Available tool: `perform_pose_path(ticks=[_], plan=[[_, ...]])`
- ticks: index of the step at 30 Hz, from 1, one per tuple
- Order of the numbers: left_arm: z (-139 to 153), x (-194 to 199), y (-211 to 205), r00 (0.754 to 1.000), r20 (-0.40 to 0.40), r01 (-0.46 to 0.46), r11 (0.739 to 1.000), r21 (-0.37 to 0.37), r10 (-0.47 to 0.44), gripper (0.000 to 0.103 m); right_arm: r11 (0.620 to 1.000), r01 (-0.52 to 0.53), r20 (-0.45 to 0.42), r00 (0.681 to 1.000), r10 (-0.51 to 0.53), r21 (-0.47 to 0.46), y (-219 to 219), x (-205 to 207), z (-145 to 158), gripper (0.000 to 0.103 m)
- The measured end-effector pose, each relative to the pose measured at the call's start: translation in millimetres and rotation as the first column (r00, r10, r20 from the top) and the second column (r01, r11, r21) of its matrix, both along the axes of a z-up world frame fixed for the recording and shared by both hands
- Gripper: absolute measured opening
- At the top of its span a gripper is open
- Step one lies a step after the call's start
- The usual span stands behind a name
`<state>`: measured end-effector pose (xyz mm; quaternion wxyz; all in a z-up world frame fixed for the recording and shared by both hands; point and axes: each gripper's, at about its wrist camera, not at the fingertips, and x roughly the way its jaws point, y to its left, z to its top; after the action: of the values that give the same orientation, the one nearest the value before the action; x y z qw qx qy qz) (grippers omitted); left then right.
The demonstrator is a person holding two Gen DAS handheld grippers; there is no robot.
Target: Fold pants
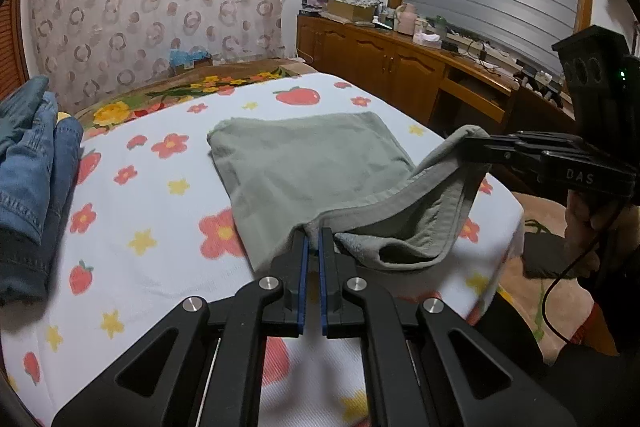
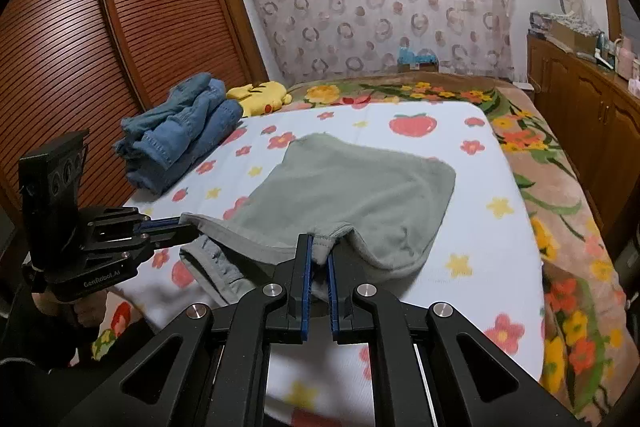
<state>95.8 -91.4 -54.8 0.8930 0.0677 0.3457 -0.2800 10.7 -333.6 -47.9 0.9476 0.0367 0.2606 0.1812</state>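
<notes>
grey-green pants (image 1: pixel 304 163) lie partly folded on your floral bedsheet (image 1: pixel 152 227), near edge lifted; your left gripper (image 1: pixel 315 241) is clamped on the hem's left corner; your right gripper (image 2: pixel 319 251) pinches the right corner; folded blue jeans (image 2: pixel 184 131) sit far left beside a yellow plush toy (image 2: pixel 260 97).
</notes>
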Motion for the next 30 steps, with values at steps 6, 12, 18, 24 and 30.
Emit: perform_pose_path(ticks=[6,12,18,24,30], plan=[[15,20,-2,0.999,0.038,-0.011,1.000,0.008,0.011,0.005,0.999,0.031,0.043,0.999,-0.030,-0.011,5,14,8,0.007],[11,43,-5,0.999,0.034,-0.028,1.000,0.015,0.027,0.005,0.999,0.053,0.053,0.997,-0.052,-0.010,12,31,1,0.007],[2,58,-3,0.999,0.008,-0.046,0.999,0.009,0.046,0.005,0.997,0.062,0.070,0.996,-0.059,-0.042,21,45,-2,0.007],[-5,63,-3,0.998,0.002,-0.060,0.998,0.022,0.060,0.026,0.996,0.063,0.051,0.997,-0.060,-0.068,28,60,-9,0.007],[-7,63,6,0.997,-0.010,-0.073,0.997,0.001,0.073,0.047,0.993,0.071,0.032,0.997,-0.068,-0.091,27,73,-11,0.007]])
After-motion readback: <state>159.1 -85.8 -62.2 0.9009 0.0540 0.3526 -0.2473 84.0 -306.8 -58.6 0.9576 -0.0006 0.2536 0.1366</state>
